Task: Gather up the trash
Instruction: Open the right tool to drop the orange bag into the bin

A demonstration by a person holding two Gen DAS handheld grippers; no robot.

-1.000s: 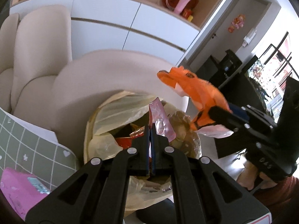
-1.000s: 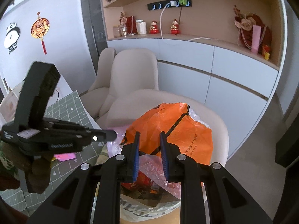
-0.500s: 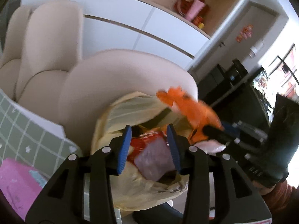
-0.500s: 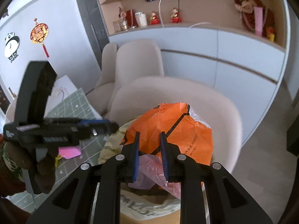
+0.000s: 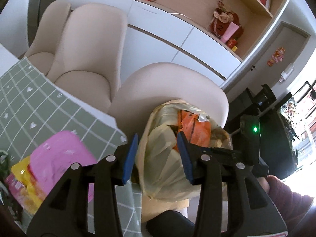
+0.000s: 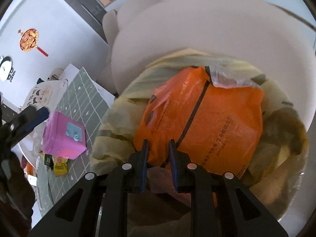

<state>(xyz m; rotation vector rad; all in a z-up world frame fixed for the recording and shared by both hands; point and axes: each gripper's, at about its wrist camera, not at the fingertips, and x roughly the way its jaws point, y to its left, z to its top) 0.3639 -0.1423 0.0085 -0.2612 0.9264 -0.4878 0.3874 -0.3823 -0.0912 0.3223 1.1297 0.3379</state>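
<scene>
Left hand-held gripper (image 5: pixel 158 156) just opened, wrapper dropped, now empty; right hand-held gripper (image 6: pixel 158 164) lowers clamped orange bag (image 6: pixel 207 122) into trash bag (image 6: pixel 118 118).

Cream upholstered chairs (image 5: pixel 88 45) ahead of me, one rounded chair back (image 5: pixel 169 90) closest. White cabinets (image 5: pixel 177 39) along wall, wooden shelf niche (image 5: pixel 244 9) above with red ornaments. Grey door (image 5: pixel 284 47) at right. Bright window (image 5: pixel 308 106) far right. Red hanging charm (image 6: pixel 29 39) on white wall.
</scene>
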